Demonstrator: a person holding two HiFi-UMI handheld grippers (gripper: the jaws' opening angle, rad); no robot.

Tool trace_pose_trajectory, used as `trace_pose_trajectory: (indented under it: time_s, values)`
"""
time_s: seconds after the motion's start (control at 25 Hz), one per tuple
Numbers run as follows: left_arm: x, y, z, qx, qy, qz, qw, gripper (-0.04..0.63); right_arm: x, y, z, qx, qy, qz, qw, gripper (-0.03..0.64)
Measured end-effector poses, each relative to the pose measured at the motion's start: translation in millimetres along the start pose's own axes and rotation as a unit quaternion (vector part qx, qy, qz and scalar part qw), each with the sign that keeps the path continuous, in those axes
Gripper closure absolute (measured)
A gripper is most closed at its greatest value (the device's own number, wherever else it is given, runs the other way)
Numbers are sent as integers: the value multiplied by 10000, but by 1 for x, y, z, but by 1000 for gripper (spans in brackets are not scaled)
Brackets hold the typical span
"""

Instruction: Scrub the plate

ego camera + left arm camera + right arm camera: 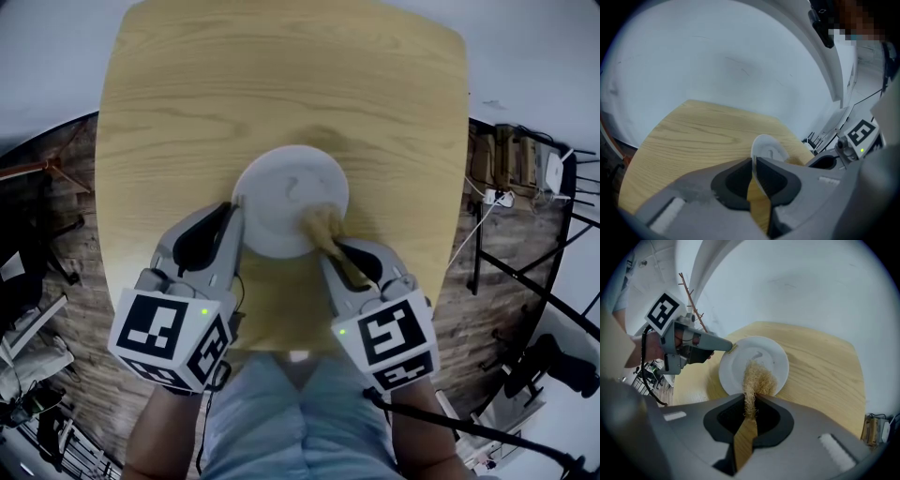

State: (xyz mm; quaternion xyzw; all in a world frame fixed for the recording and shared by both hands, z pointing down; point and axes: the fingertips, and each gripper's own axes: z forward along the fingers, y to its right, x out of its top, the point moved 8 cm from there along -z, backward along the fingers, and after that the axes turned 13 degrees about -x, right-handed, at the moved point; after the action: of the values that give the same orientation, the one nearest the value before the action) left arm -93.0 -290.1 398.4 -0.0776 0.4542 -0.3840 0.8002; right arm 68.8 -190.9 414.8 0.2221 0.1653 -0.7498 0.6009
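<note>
One white plate [291,192] sits near the middle of the pale wooden counter [281,84], and it looks rigid, smooth and probably ceramic. I judge it to be moderately heavy, hard, apt to slide under sideways rubbing, and liable to chip if knocked or pinched too hard. The thin rim is the sensible place to take it, and that is where it is taken. The left hand-held gripper [236,211] has its jaws closed on the plate's edge at about 9 o'clock. The left gripper view shows the rim pinched edge-on between the pads. Whether that side is lifted off the counter I cannot tell. On the plate's face at about 5 o'clock rests a tan fibre scrubber [321,225], a loose, springy bundle that should flatten and fray under pressure rather than push back. The right hand-held gripper [328,248] is clamped narrowly on its near end, with the free fibres spreading onto the plate. A faint curved mark shows near the plate's centre.
</note>
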Motion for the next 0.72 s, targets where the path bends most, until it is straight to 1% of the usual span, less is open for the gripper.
trace_pose_trajectory:
  time_s: [0.32, 0.72]
  values:
    - [-2, 3, 1, -66, -56, 34, 10000, 543, 11, 21, 4, -348, -23, 82, 9994, 577]
    - [0, 2, -2, -162, -66, 143, 9997, 543, 38, 26, 16, -463, 35, -32, 9989, 577]
